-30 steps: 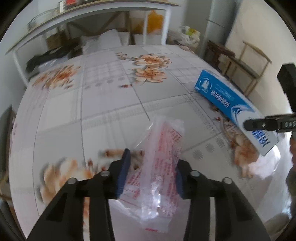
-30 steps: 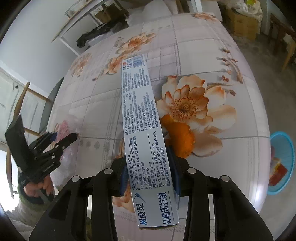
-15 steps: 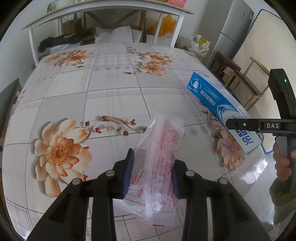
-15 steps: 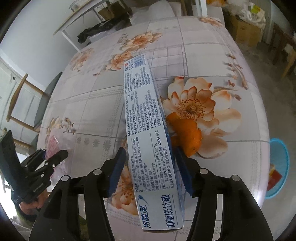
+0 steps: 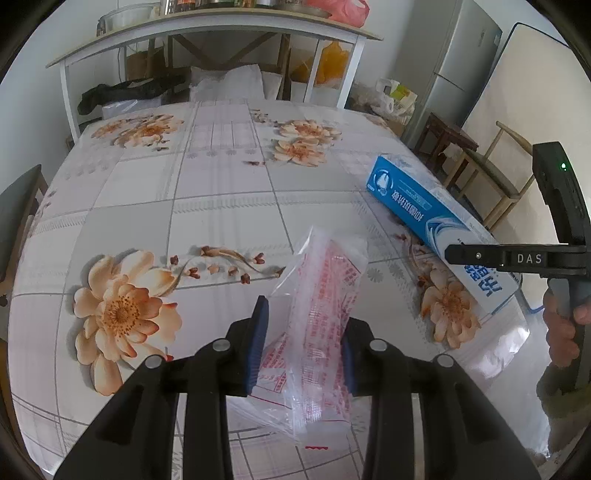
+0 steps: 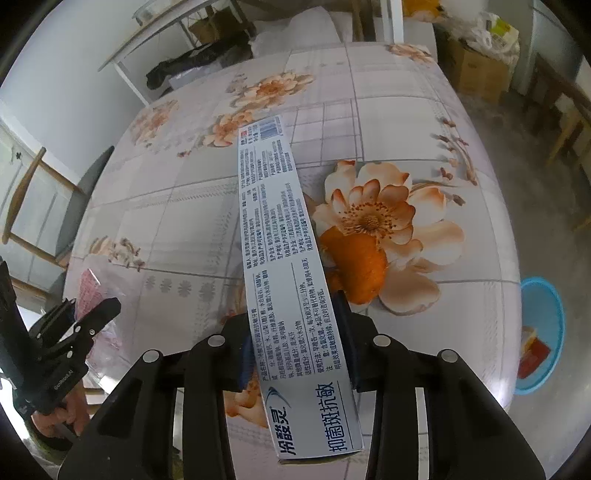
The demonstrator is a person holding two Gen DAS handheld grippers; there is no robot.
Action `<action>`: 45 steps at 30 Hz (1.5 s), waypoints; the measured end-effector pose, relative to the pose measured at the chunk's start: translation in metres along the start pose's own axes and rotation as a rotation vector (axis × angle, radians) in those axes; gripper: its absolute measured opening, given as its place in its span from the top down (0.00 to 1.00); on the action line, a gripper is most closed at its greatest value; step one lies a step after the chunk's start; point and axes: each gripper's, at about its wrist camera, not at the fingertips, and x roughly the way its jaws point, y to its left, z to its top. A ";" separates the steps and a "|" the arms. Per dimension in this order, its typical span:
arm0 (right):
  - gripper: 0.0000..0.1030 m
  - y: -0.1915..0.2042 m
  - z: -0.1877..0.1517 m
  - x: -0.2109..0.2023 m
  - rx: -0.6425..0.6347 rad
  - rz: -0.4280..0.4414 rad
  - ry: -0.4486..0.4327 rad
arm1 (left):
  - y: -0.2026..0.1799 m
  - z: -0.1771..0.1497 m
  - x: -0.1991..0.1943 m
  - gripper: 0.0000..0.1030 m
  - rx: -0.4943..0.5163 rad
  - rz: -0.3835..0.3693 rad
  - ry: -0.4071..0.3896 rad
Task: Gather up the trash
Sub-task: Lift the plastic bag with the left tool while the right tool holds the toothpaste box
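Note:
My left gripper (image 5: 303,339) is shut on a clear plastic wrapper with red print (image 5: 325,306) and holds it above the flowered tablecloth (image 5: 221,206). My right gripper (image 6: 295,343) is shut on a long blue-and-white toothpaste box (image 6: 284,266), held above the table; the box also shows at the right of the left wrist view (image 5: 436,221). A piece of orange peel (image 6: 360,264) lies on the table just right of the box. A blue bin (image 6: 541,332) with some trash inside stands on the floor past the table's right edge.
A white shelf table (image 5: 207,29) with bags and dark cloth under it stands behind the table. Wooden chairs (image 5: 498,173) and a fridge (image 5: 450,66) are to the right, and a cardboard box (image 6: 476,70) sits on the floor. A chair (image 6: 33,199) stands at the left.
Both grippers have risen a little and pulled back from the table with their loads. The right jaws opened wider half a second ago and have closed on the box again.

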 end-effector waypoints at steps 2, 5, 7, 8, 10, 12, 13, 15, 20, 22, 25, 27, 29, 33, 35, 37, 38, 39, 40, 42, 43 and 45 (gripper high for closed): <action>0.66 0.000 -0.001 -0.003 0.010 0.007 -0.007 | 0.000 0.001 -0.002 0.68 0.000 -0.003 -0.007; 0.66 0.000 0.001 -0.009 0.020 0.016 -0.019 | 0.002 0.002 -0.004 0.68 -0.004 -0.010 -0.015; 0.66 0.001 0.002 -0.012 0.026 0.022 -0.026 | 0.002 0.003 -0.005 0.68 -0.006 -0.012 -0.021; 0.66 0.001 0.003 -0.013 0.029 0.026 -0.030 | 0.002 0.003 -0.006 0.68 -0.007 -0.014 -0.023; 0.66 0.002 0.004 -0.015 0.032 0.031 -0.034 | 0.002 0.003 -0.007 0.68 -0.007 -0.016 -0.028; 0.66 0.001 0.005 -0.018 0.036 0.034 -0.039 | 0.002 0.004 -0.008 0.68 -0.008 -0.017 -0.032; 0.66 0.001 0.005 -0.019 0.038 0.036 -0.041 | 0.002 0.004 -0.008 0.68 -0.008 -0.018 -0.032; 0.66 0.000 0.007 -0.019 0.043 0.039 -0.042 | 0.002 0.004 -0.009 0.68 -0.007 -0.019 -0.034; 0.66 0.000 0.007 -0.019 0.050 0.042 -0.042 | 0.002 0.004 -0.009 0.68 -0.009 -0.020 -0.033; 0.66 0.001 0.007 -0.019 0.051 0.043 -0.041 | 0.002 0.004 -0.009 0.68 -0.007 -0.019 -0.034; 0.66 0.000 0.007 -0.019 0.050 0.044 -0.041 | 0.002 0.003 -0.009 0.68 -0.009 -0.019 -0.033; 0.66 0.000 0.008 -0.020 0.051 0.044 -0.042 | 0.002 0.003 -0.009 0.68 -0.008 -0.020 -0.032; 0.66 0.000 0.008 -0.020 0.054 0.044 -0.044 | 0.002 0.003 -0.009 0.68 -0.008 -0.020 -0.033; 0.67 0.000 0.008 -0.021 0.056 0.045 -0.044 | 0.002 0.003 -0.009 0.68 -0.008 -0.020 -0.034; 0.67 0.000 0.008 -0.021 0.056 0.045 -0.044 | 0.002 0.003 -0.009 0.68 -0.009 -0.020 -0.033; 0.66 0.000 0.008 -0.021 0.056 0.045 -0.044 | 0.002 0.003 -0.009 0.68 -0.009 -0.020 -0.032; 0.67 0.000 0.008 -0.021 0.056 0.045 -0.044 | 0.002 0.003 -0.009 0.68 -0.009 -0.019 -0.032; 0.67 0.000 0.008 -0.021 0.058 0.044 -0.043 | 0.002 0.003 -0.009 0.68 -0.009 -0.020 -0.031; 0.67 0.000 0.008 -0.021 0.059 0.045 -0.043 | 0.001 0.003 -0.009 0.68 -0.008 -0.020 -0.031; 0.67 -0.001 0.008 -0.021 0.061 0.045 -0.043 | 0.001 0.003 -0.009 0.68 -0.009 -0.020 -0.032; 0.67 -0.001 0.008 -0.021 0.060 0.045 -0.043 | 0.001 0.003 -0.009 0.68 -0.009 -0.020 -0.031; 0.67 -0.001 0.008 -0.021 0.061 0.046 -0.043 | 0.001 0.003 -0.010 0.68 -0.010 -0.021 -0.031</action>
